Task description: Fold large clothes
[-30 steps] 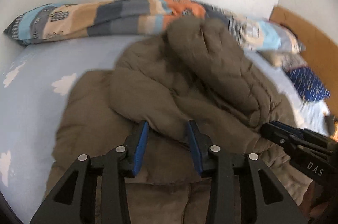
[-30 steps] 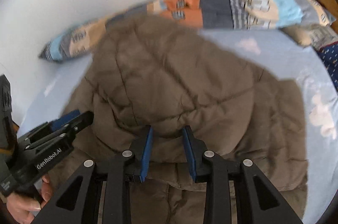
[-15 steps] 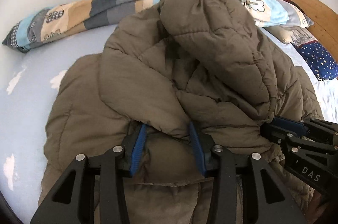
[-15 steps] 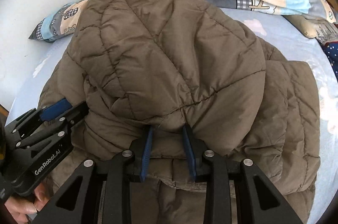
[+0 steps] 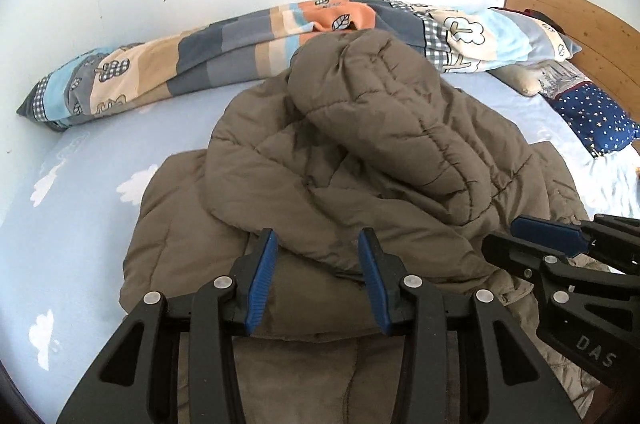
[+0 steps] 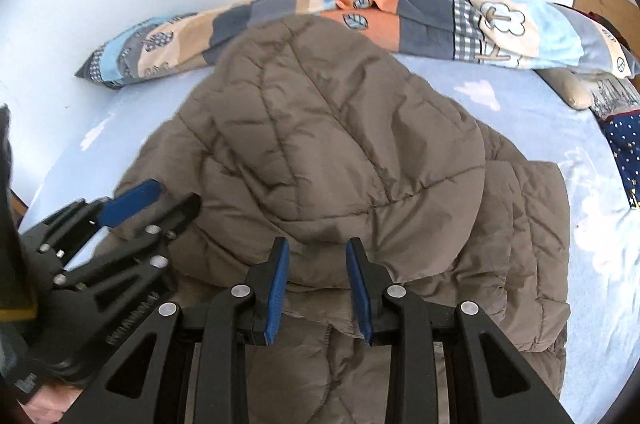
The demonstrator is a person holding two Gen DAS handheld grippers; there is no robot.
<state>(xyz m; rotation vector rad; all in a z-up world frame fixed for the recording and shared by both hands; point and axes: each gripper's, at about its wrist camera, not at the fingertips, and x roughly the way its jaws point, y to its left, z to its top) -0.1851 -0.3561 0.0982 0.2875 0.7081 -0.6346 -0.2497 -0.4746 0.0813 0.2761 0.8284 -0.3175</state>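
A brown quilted jacket [image 5: 380, 152] lies on the light-blue cloud-print sheet [image 5: 80, 204], its far half folded back over the near half in a puffy heap. My left gripper [image 5: 318, 276] is shut on the near edge of that folded layer, thick fabric filling the gap between its blue pads. Seen from the right wrist view, the same jacket [image 6: 340, 144] fills the middle, and my right gripper [image 6: 318, 284] is shut on the fold's edge too. Each gripper shows in the other's view: the right gripper [image 5: 502, 236] at the right, the left gripper [image 6: 172, 196] at the left.
A rolled patchwork duvet [image 5: 280, 36] runs along the white wall behind the jacket. A wooden headboard [image 5: 580, 20] and a navy star-print pillow [image 5: 592, 112] are at the right. Bare sheet [image 6: 600, 264] lies to both sides. A hand [image 6: 44, 400] shows at the lower left.
Half a second ago the folded part bulged up close to both cameras. It now lies lower and farther off. Both grippers have drawn back a little and their grip looks the same.
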